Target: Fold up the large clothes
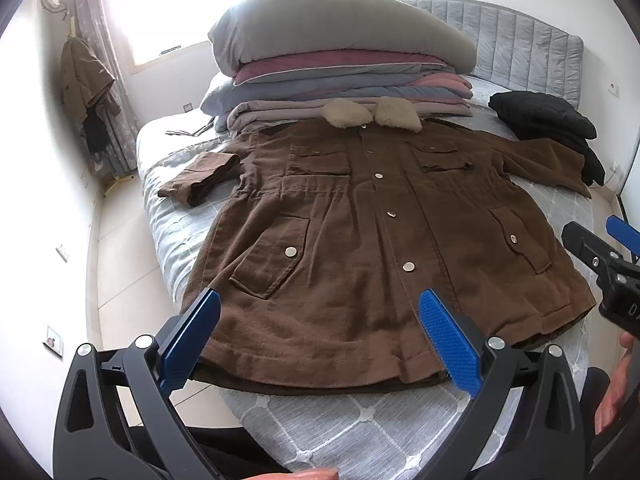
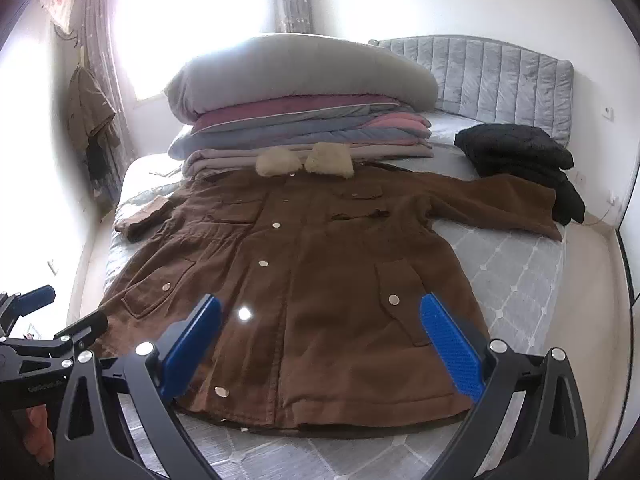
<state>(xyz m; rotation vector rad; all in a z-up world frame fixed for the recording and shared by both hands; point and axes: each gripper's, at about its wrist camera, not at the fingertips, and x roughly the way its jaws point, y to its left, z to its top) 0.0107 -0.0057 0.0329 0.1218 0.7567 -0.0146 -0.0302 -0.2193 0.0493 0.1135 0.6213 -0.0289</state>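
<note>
A large brown coat [image 1: 360, 240] with a cream fleece collar [image 1: 372, 114] lies flat, front up and buttoned, on the grey quilted bed [image 1: 360, 428]. Its left sleeve [image 1: 200, 178] is folded short; its right sleeve [image 1: 548, 160] stretches toward the bed's right side. My left gripper [image 1: 320, 332] is open and empty, hovering above the coat's lower hem. My right gripper [image 2: 320, 336] is open and empty, above the hem [image 2: 320, 424] a little further right. The coat [image 2: 304, 280] fills the right wrist view. Each gripper shows at the edge of the other's view.
A stack of folded quilts with a grey pillow [image 1: 340, 52] on top sits behind the collar. A folded black garment [image 1: 548, 120] lies at the right, near the padded headboard [image 1: 520, 40]. Clothes hang by the window at left [image 1: 88, 80]. Pale floor runs along the bed's left side.
</note>
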